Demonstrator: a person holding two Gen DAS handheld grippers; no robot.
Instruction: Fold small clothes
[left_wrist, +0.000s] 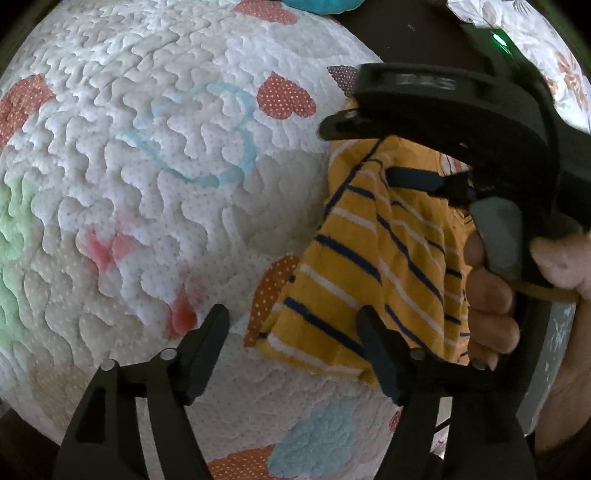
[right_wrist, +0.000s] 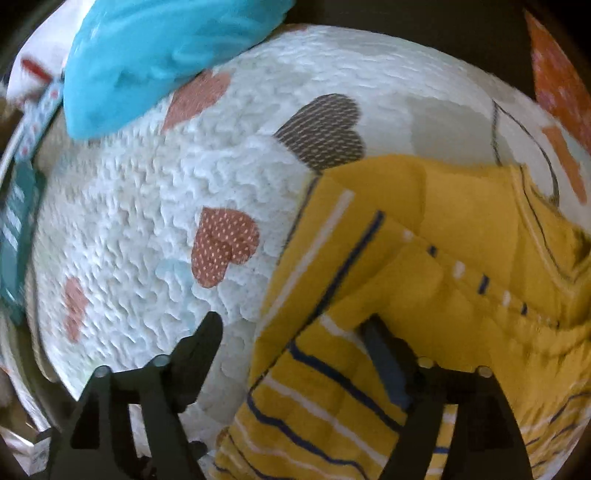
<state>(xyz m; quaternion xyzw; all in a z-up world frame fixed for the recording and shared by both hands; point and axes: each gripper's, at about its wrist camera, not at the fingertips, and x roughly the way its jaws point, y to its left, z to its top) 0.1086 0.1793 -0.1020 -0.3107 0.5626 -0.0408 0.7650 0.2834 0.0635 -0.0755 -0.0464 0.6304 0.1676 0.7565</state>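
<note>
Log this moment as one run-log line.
step: folding | item: yellow striped garment on quilt | left gripper: open, empty | right gripper: open over garment

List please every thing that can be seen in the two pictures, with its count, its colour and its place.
quilt: one, white with heart patches, under everything.
striped garment: one, yellow with navy and white stripes, partly folded on the quilt.
blue cloth: one, turquoise, at the quilt's far edge.
left gripper: one, black, open, one finger over the garment's edge.
right gripper: one, black, open, one finger over the garment.
hand: one, on the right gripper's handle.
</note>
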